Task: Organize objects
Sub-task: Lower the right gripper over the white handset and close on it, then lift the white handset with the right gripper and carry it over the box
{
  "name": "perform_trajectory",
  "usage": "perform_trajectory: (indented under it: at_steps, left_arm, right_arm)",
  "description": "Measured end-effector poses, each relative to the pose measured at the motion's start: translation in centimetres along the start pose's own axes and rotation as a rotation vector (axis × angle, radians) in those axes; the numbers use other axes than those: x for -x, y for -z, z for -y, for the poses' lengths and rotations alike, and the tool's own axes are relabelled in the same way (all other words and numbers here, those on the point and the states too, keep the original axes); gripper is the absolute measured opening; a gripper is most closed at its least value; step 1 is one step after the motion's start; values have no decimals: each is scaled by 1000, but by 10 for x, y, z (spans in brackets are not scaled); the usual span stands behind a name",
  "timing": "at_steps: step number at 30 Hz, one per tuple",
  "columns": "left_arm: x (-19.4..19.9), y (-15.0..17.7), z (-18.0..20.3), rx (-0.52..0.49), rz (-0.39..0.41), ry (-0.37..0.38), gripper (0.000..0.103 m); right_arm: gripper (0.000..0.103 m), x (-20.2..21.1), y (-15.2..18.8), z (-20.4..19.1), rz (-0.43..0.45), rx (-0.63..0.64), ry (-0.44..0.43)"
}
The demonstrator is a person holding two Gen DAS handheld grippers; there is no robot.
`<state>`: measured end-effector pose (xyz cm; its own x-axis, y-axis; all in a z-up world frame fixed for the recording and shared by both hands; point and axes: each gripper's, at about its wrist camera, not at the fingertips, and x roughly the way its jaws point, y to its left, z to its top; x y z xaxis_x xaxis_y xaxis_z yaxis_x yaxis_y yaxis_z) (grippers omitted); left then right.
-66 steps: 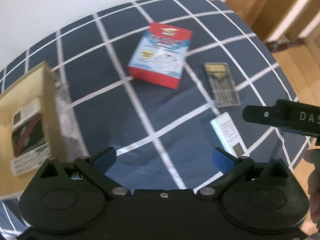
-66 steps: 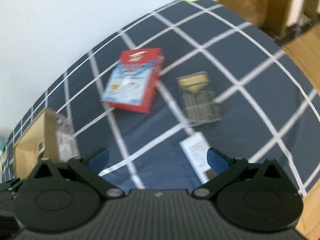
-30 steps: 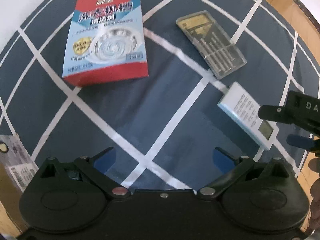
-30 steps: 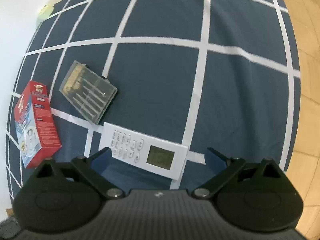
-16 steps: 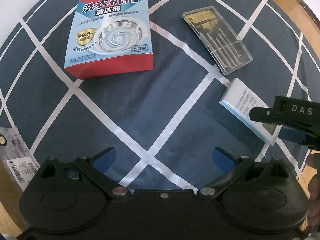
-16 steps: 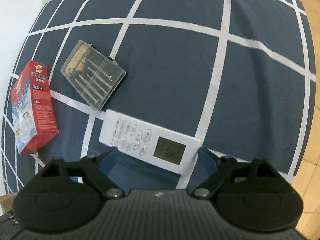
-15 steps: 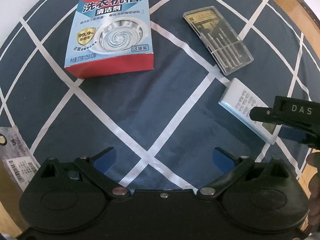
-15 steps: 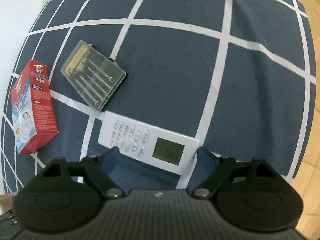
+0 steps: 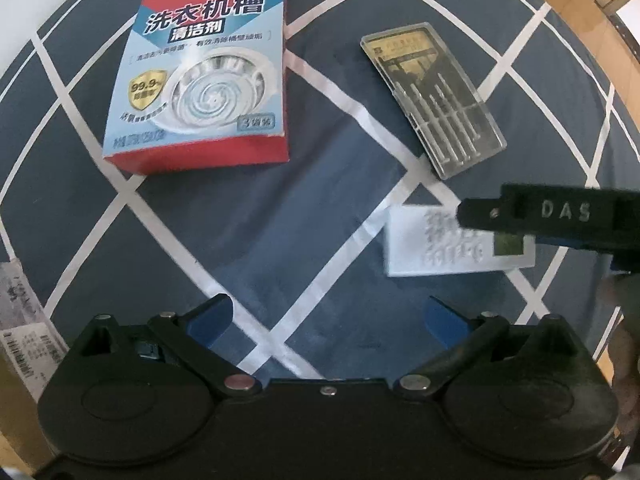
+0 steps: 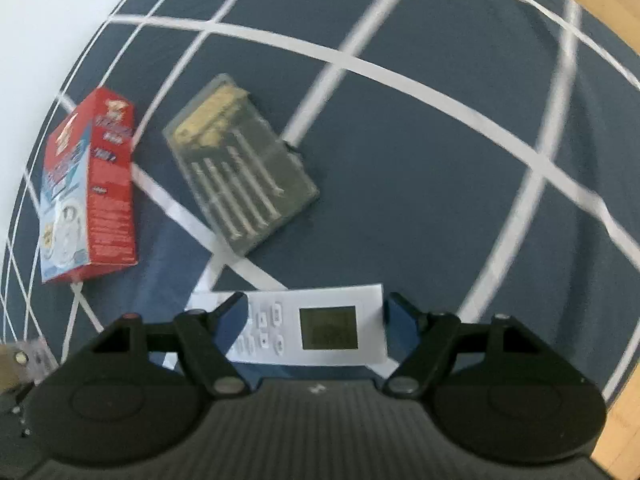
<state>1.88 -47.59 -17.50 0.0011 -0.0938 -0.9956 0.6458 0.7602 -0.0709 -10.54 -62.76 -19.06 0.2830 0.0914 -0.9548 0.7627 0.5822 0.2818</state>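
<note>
A white remote control [image 10: 320,328] with a small screen sits between the fingers of my right gripper [image 10: 316,312], which is shut on it. In the left wrist view the remote [image 9: 436,246] appears blurred, held by the right gripper [image 9: 520,220] above the cloth. A clear case of small screwdrivers [image 9: 434,98] [image 10: 240,176] lies on the blue checked cloth [image 9: 280,216]. A red and blue cleaner box [image 9: 204,68] [image 10: 88,184] lies to its left. My left gripper [image 9: 328,316] is open and empty above the cloth.
A cardboard box with a label [image 9: 20,336] is at the left edge; its corner also shows in the right wrist view [image 10: 16,364]. Wooden floor [image 10: 616,440] lies past the cloth's right edge. A white wall [image 10: 48,12] is behind.
My right gripper has closed on the white remote and lifted and turned it. The left gripper has moved slightly closer to the cloth.
</note>
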Motion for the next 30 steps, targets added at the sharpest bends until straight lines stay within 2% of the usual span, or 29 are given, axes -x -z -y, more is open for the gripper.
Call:
perform_trajectory:
  at_steps: [5,20,22,24,26,30]
  left_arm:
    - [-9,-10,7,26,-13,43,103]
    - [-30,-22,36,-10,-24,111,102]
    - [-35,-23,37,-22,-26,108,98]
    - [-38,-25,37,-17,-38,122,87]
    - [-38,-25,37,-14,-39,132,85]
    - [-37,-25,38,-7,-43,169,72]
  right_arm:
    - [76,-4,-4,-9,-48,72,-9]
    - [76,-9,-10,-13,-108,108,9]
    - [75,-9,-10,-15,-106,116,11]
    - [75,-9,-9,-14,-104,111,10]
    - [75,-9,-9,-15,-105,112,10]
    - [74,-7,-9,-11,-104,117,0]
